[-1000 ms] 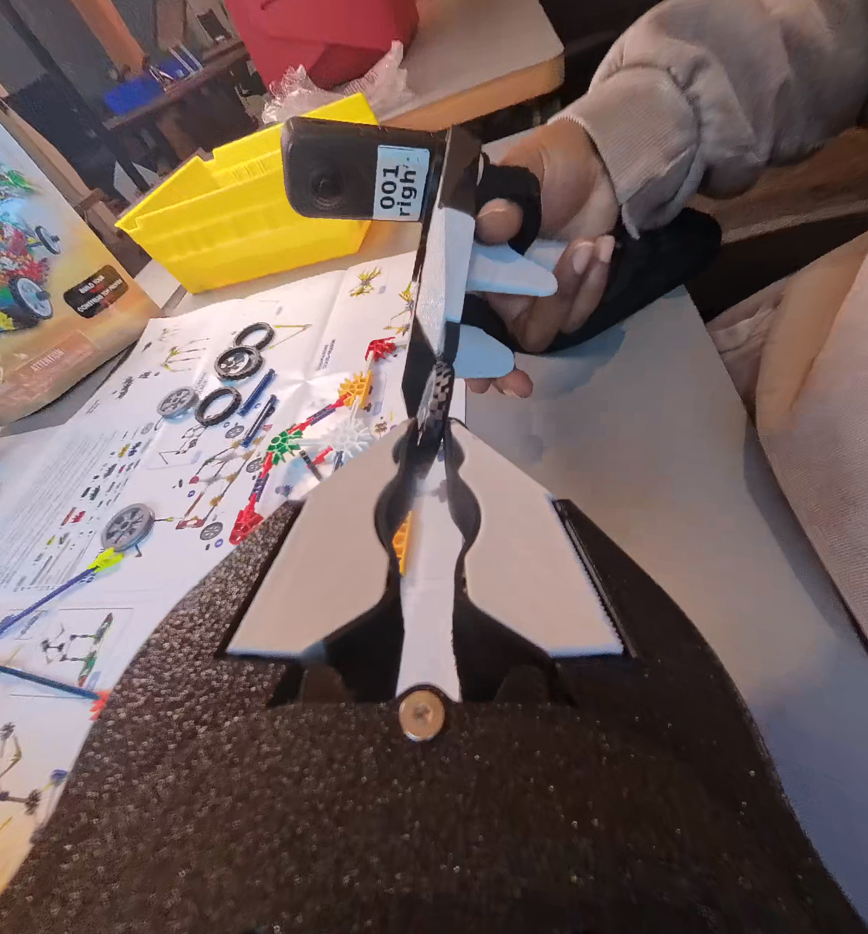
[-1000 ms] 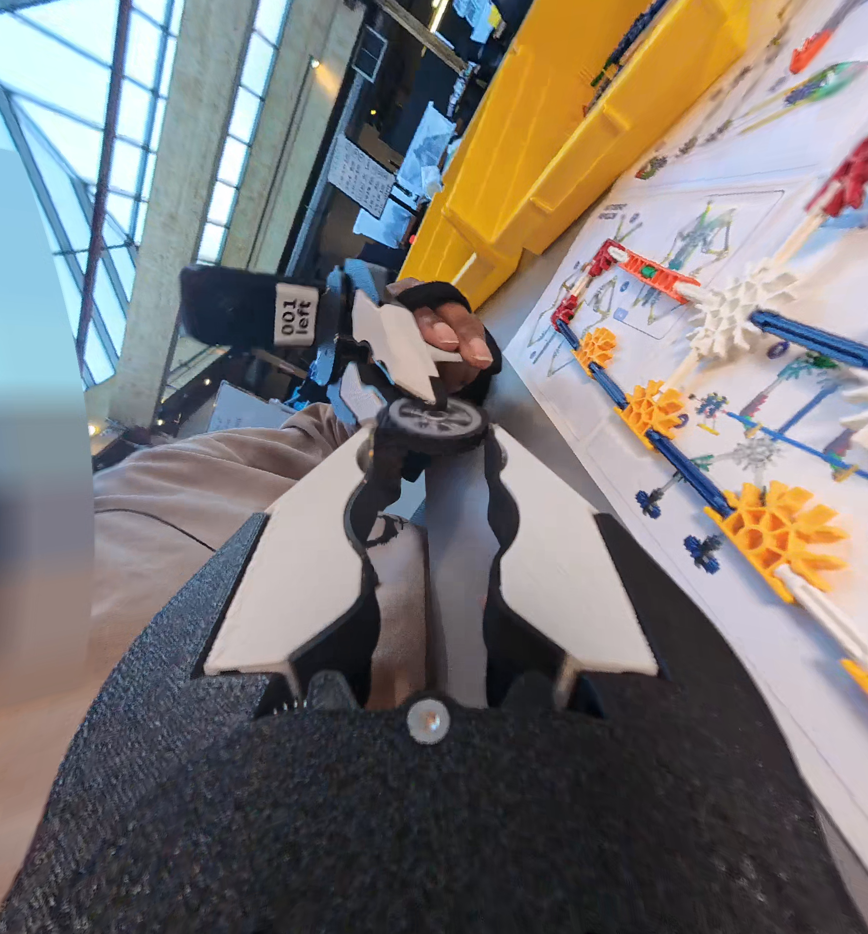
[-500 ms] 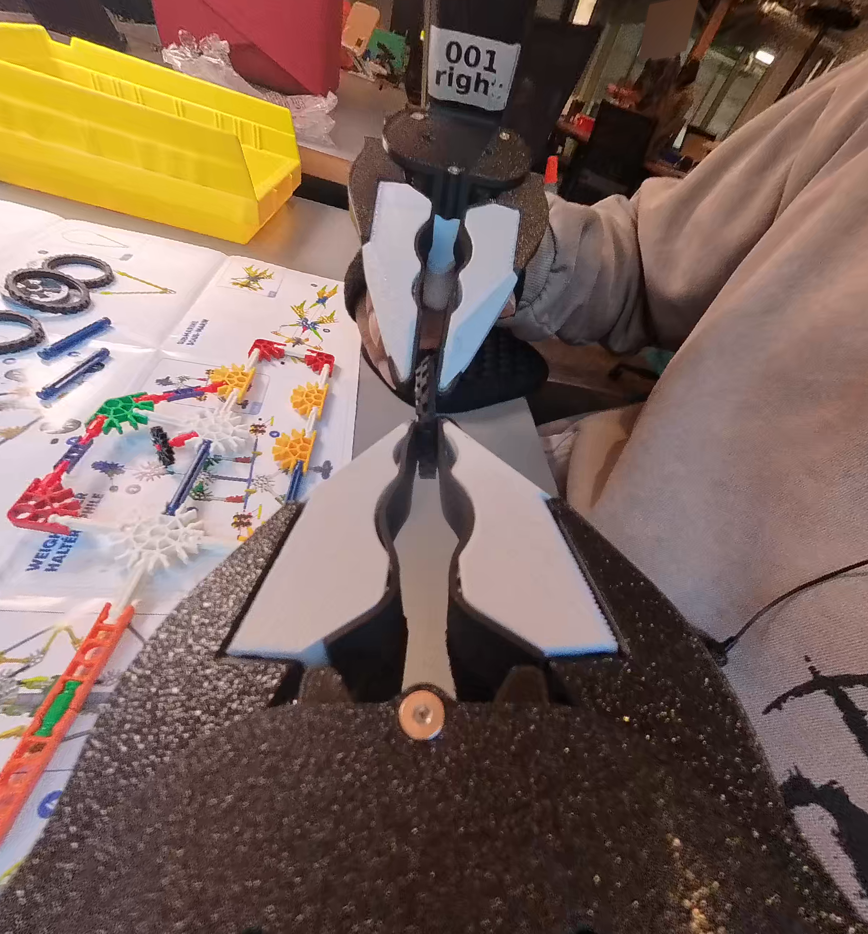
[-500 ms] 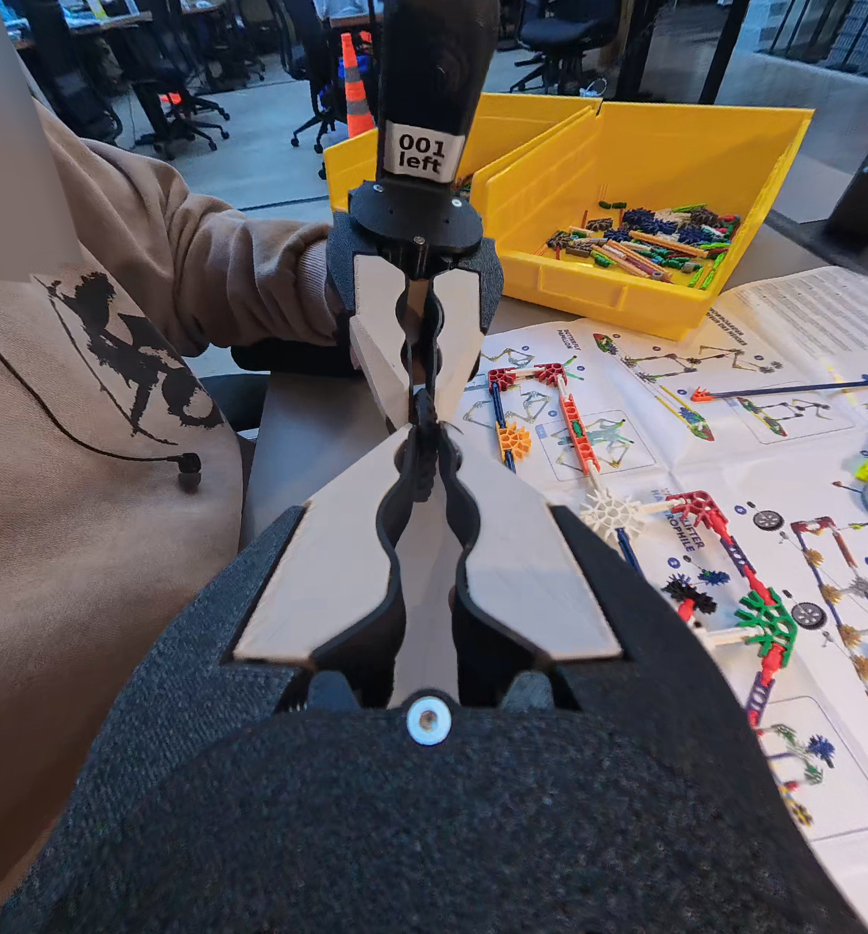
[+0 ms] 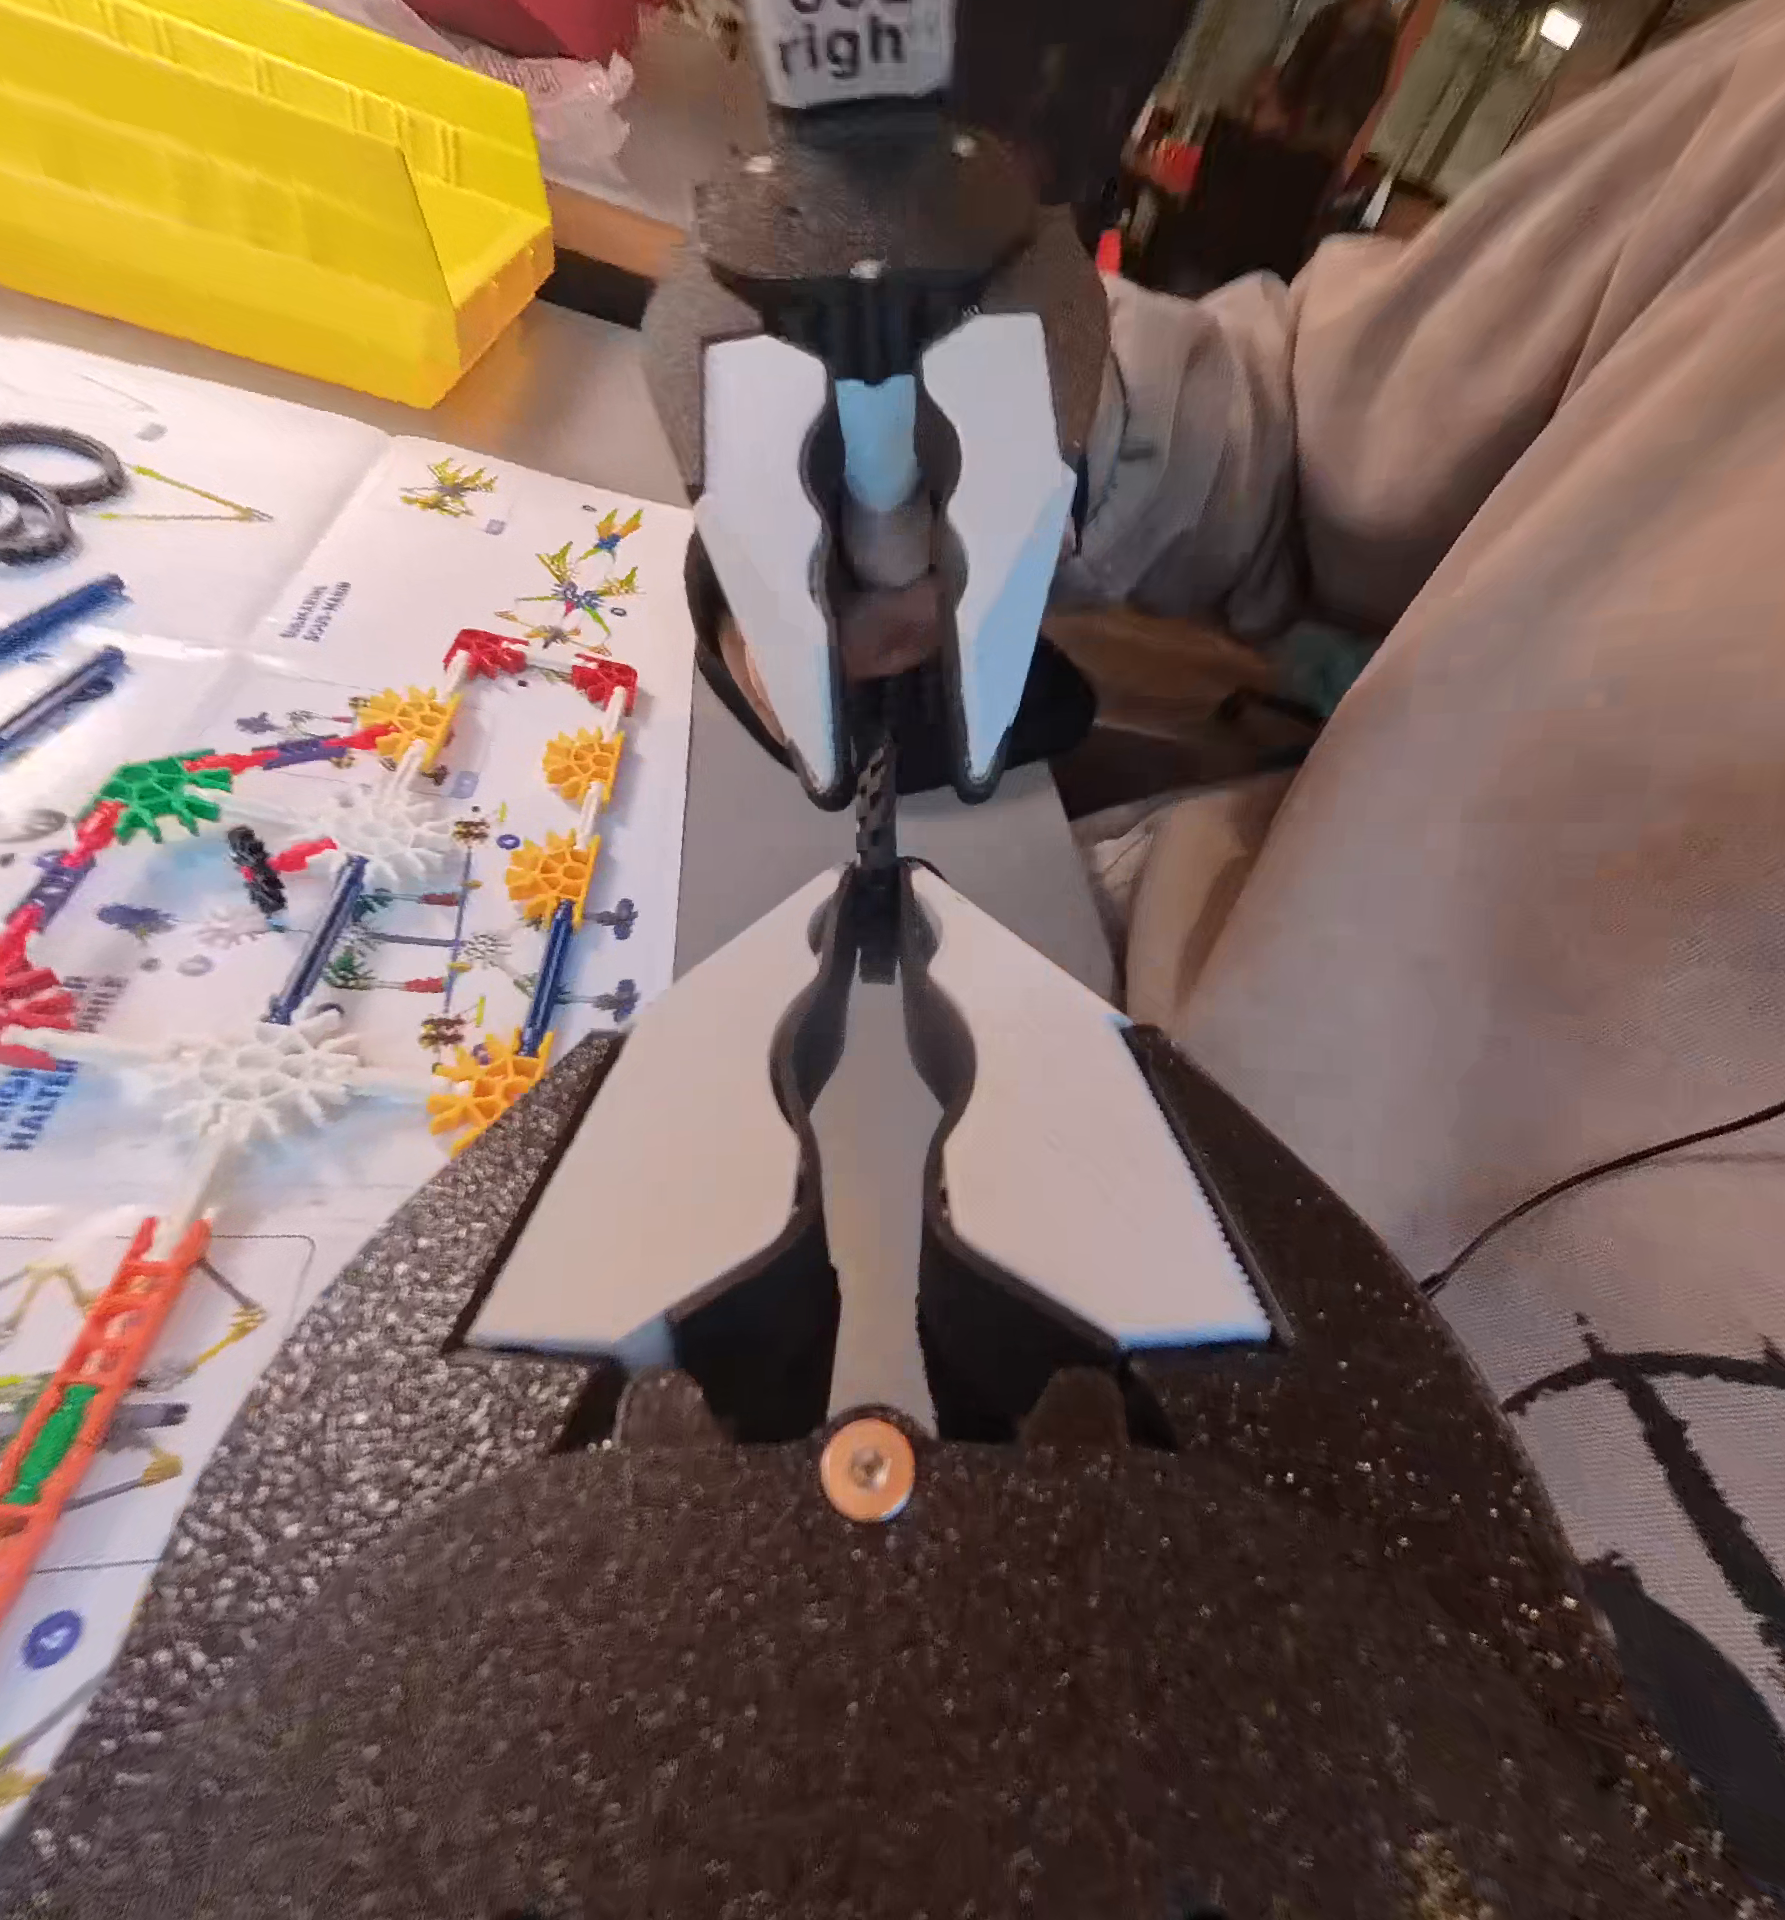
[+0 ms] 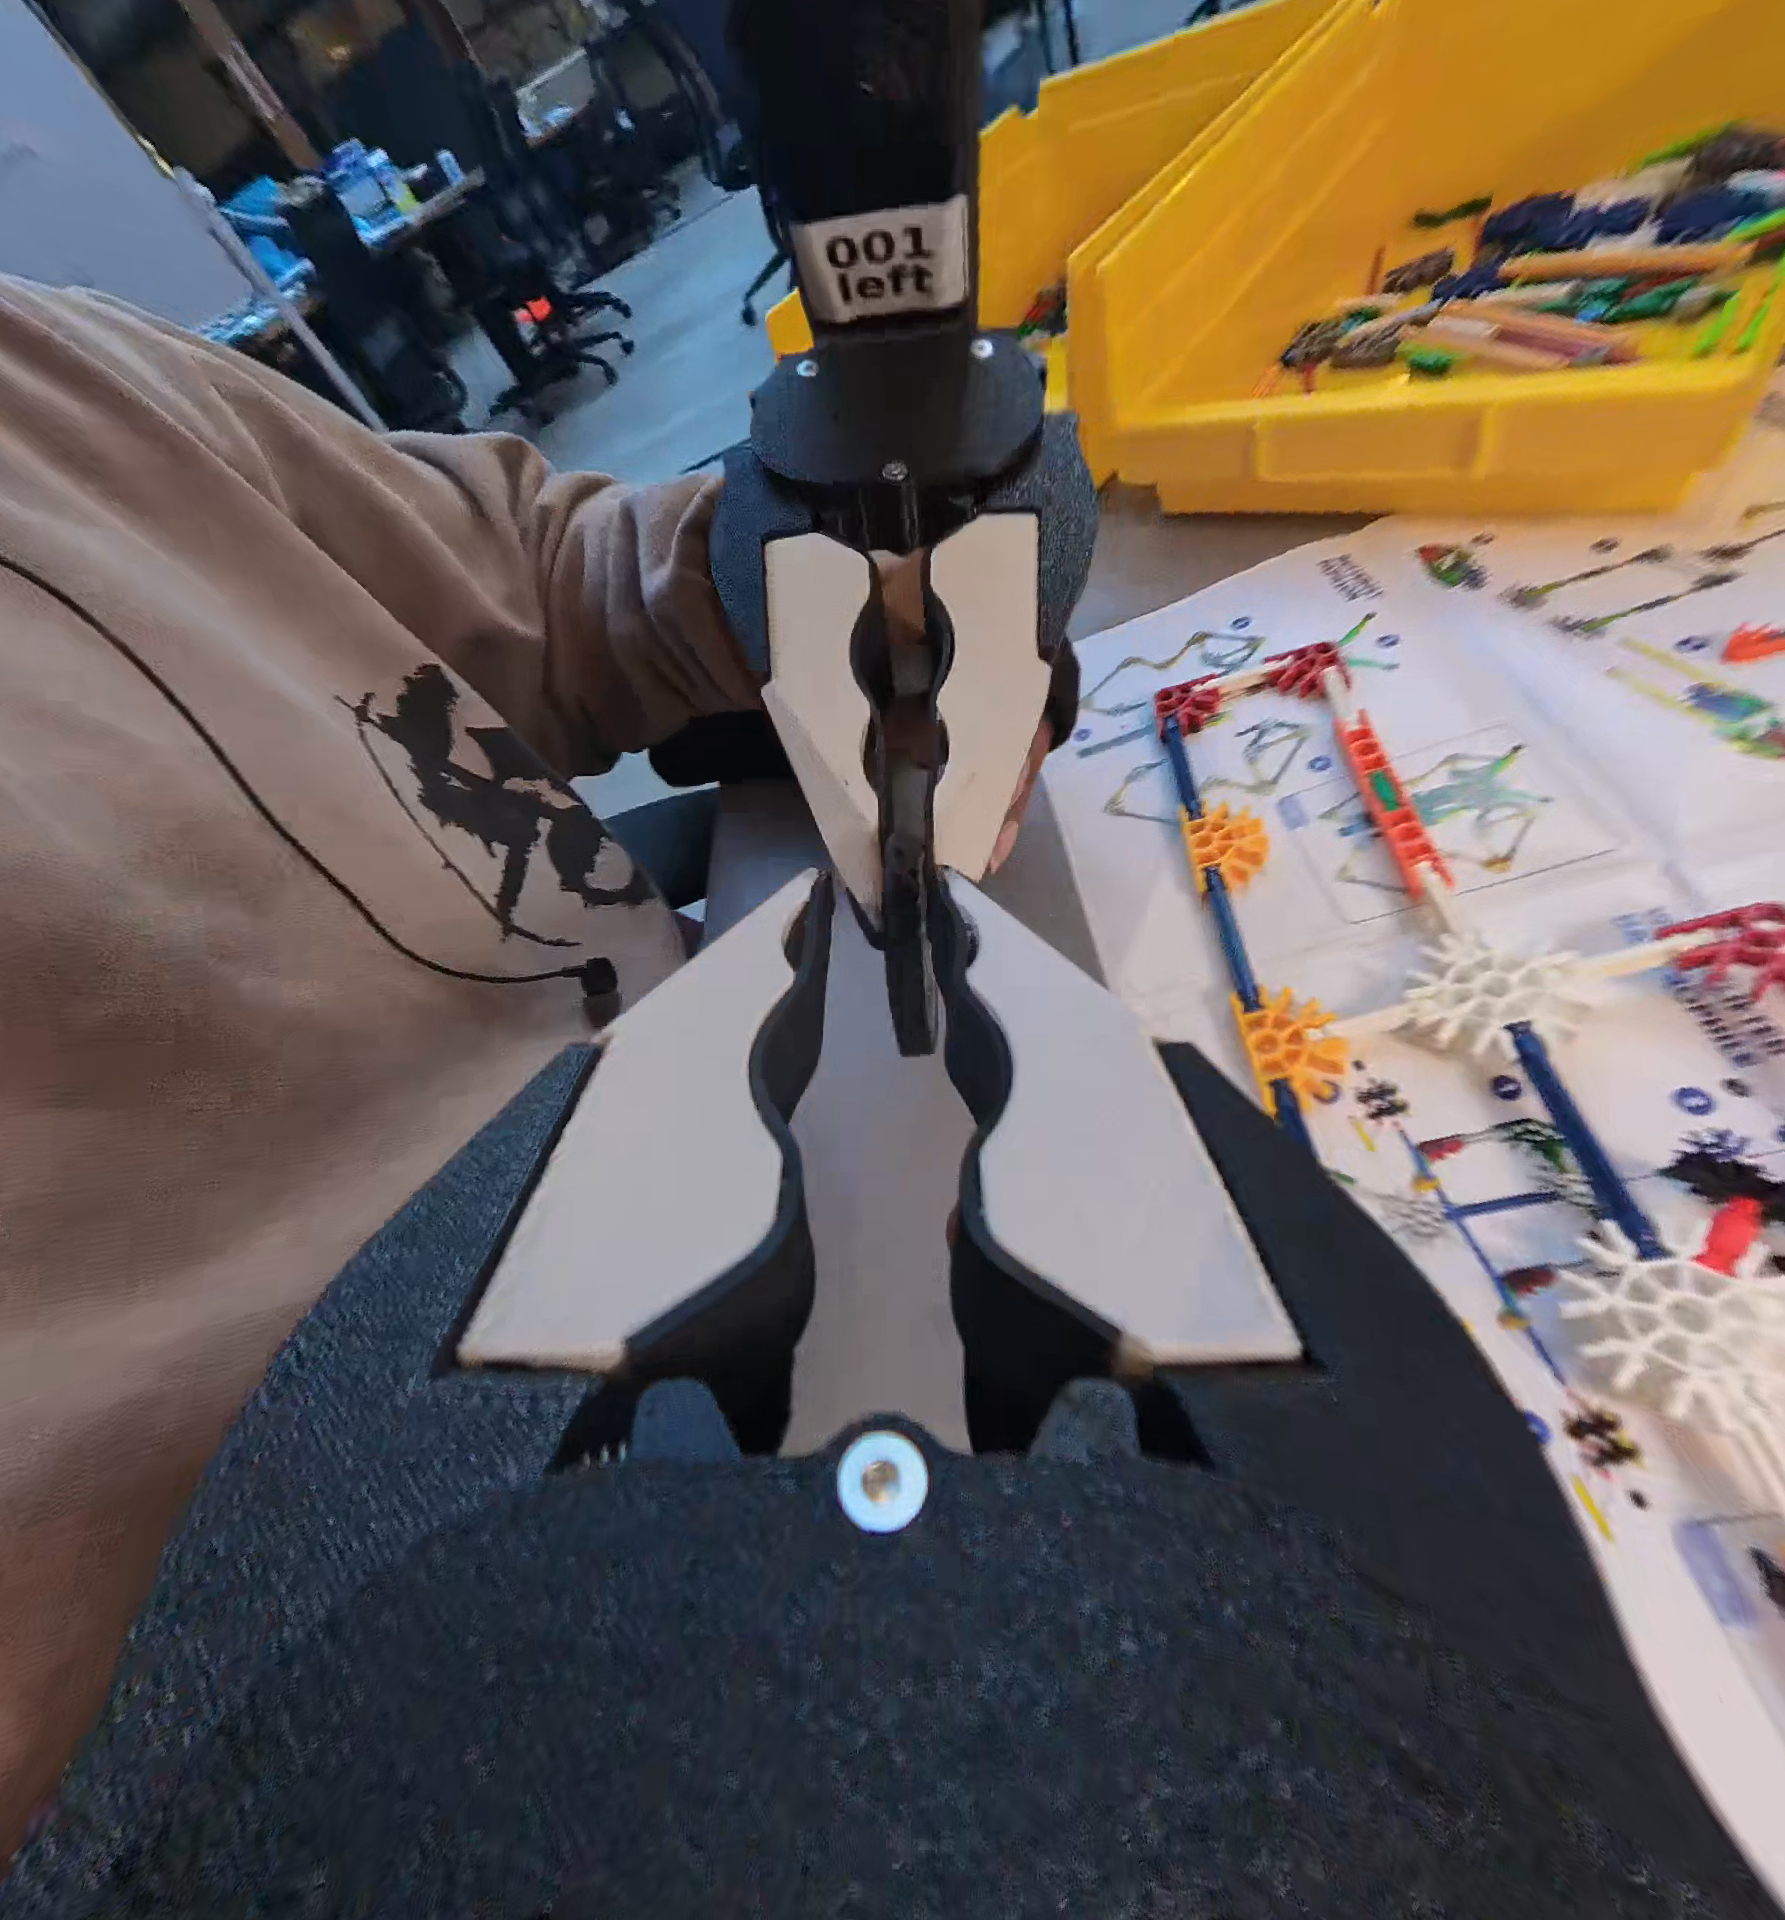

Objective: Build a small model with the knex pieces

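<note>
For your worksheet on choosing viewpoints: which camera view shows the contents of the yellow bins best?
The right wrist view: a yellow bin faces it open, with blurred coloured rods inside. The left wrist view shows only a bin's closed outer wall, no contents.

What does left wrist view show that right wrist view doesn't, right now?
Left wrist only: black tyres and loose blue rods on the sheet, and a green connector in the built frame.

Right wrist only: the inside of a yellow bin, filled with mixed rods and connectors, and office chairs in the background.

Both: the left gripper and right gripper meet tip to tip, each shut on the same small black wheel, seen edge-on, above the white instruction sheet and its model.
</note>
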{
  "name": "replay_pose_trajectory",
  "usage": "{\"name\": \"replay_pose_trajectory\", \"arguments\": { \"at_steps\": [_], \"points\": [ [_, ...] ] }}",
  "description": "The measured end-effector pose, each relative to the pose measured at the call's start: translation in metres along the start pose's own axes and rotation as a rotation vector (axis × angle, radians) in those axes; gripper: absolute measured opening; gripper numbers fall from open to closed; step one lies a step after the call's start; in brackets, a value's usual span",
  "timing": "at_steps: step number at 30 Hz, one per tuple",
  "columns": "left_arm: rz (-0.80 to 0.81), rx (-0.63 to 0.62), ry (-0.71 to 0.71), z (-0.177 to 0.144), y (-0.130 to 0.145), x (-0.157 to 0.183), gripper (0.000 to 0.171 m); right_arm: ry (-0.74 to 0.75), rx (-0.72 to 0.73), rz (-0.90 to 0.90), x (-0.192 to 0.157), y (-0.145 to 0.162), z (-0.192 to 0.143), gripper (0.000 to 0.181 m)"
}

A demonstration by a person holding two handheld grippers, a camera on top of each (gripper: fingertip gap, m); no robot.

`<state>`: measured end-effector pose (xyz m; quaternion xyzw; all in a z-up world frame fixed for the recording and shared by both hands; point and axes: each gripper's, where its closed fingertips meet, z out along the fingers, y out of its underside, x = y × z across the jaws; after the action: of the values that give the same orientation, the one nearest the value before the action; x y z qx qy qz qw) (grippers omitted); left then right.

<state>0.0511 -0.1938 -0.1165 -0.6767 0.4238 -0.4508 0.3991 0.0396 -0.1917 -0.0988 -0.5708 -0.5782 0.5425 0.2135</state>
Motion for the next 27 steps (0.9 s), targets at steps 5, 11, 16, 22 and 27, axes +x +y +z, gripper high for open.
{"name": "replay_pose_trajectory", "arguments": {
  "at_steps": [5,11,16,22,27],
  "points": [
    [0.088,-0.053,-0.049,0.004,0.007,0.001,0.004,-0.064,-0.073,0.103,0.000,0.010,0.007,0.007],
    [0.036,0.124,-0.018,-0.002,-0.014,0.001,0.010,-0.097,0.128,0.216,0.003,-0.013,-0.001,0.005],
    [0.022,0.268,-0.016,-0.007,-0.039,0.003,0.004,-0.105,0.324,0.198,-0.002,-0.035,-0.007,0.005],
    [0.110,0.150,-0.044,-0.003,-0.026,0.005,0.004,-0.188,0.230,0.276,-0.009,-0.024,-0.005,0.011],
    [0.217,0.057,-0.105,0.002,-0.015,0.003,0.004,-0.207,0.108,0.340,-0.008,-0.013,-0.004,0.009]
  ]
}}
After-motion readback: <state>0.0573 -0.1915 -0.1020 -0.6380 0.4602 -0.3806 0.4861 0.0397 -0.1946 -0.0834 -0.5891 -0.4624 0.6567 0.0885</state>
